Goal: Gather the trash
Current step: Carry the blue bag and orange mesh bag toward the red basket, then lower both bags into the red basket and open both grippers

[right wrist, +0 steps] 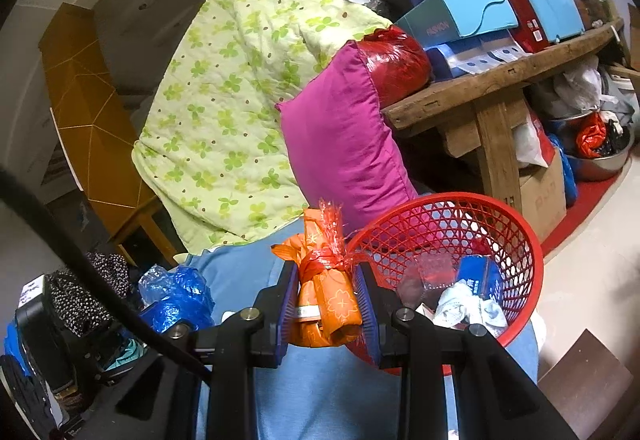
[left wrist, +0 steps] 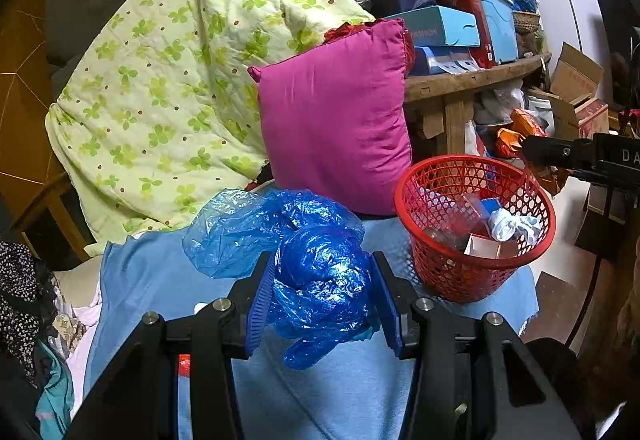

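Clamping my left fingers (left wrist: 322, 292) on blue bag (left wrist: 320, 280), right fingers (right wrist: 326, 304) on orange wrapper (right wrist: 328, 300), red basket (right wrist: 520, 240) just right of them.

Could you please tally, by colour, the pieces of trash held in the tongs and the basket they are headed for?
Blue: 1, the crumpled blue plastic bag in the left tongs.
Orange: 1, the orange wrapped bundle in the right tongs.
Red: 1, the red mesh basket, already holding some scraps.
Total: 3
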Demonstrator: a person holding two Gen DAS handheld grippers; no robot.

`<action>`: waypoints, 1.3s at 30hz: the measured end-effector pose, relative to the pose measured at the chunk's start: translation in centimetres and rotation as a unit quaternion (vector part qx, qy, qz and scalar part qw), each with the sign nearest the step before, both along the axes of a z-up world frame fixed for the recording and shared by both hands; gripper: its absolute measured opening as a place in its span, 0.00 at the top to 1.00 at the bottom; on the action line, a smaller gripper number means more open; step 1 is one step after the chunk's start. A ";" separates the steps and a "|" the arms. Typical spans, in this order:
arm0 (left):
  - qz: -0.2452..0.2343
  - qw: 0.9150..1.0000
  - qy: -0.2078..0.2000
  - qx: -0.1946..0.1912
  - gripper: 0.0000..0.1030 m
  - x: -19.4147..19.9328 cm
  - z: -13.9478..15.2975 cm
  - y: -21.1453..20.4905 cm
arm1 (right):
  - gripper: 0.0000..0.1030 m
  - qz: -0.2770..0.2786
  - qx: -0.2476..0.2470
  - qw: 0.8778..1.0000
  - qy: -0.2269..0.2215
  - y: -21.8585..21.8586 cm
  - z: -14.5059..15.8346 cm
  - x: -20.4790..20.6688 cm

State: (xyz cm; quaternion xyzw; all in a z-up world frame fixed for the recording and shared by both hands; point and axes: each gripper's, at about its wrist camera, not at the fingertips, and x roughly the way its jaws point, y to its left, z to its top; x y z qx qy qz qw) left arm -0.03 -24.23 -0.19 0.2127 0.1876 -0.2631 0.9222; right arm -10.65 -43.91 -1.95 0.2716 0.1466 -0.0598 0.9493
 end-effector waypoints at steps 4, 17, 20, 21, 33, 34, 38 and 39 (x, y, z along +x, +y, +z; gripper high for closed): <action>-0.004 1.000 0.003 0.002 0.52 0.1 -0.2 -0.5 | 0.69 -0.003 0.004 1.000 0.001 -0.3 -0.4 -0.1; -0.048 0.998 0.042 -0.017 0.52 0.4 -0.4 -3.1 | 0.69 -0.037 0.025 0.999 0.002 -3.2 -1.7 -1.3; -0.069 0.996 0.051 -0.026 0.52 0.5 0.1 -4.3 | 0.69 -0.048 0.036 0.998 0.002 -4.2 -2.1 -1.7; -0.075 0.995 0.054 -0.028 0.52 0.6 0.2 -4.6 | 0.69 -0.051 0.041 0.998 0.001 -4.6 -2.2 -1.8; -0.175 0.977 0.106 -0.058 0.45 3.0 -0.2 -11.5 | 0.67 -0.074 0.094 0.993 -0.016 -9.5 -3.1 0.0; -0.180 0.976 0.108 -0.055 0.41 3.1 -0.4 -12.0 | 0.67 -0.074 0.100 0.992 -0.017 -10.0 -3.2 0.4; -0.182 0.976 0.104 -0.051 0.35 3.6 -1.1 -12.0 | 0.65 -0.078 0.129 0.989 -0.006 -11.5 -4.0 2.4; -0.181 0.976 0.105 -0.052 0.35 3.8 -1.2 -11.6 | 0.62 -0.076 0.134 0.988 -0.004 -11.5 -4.2 2.4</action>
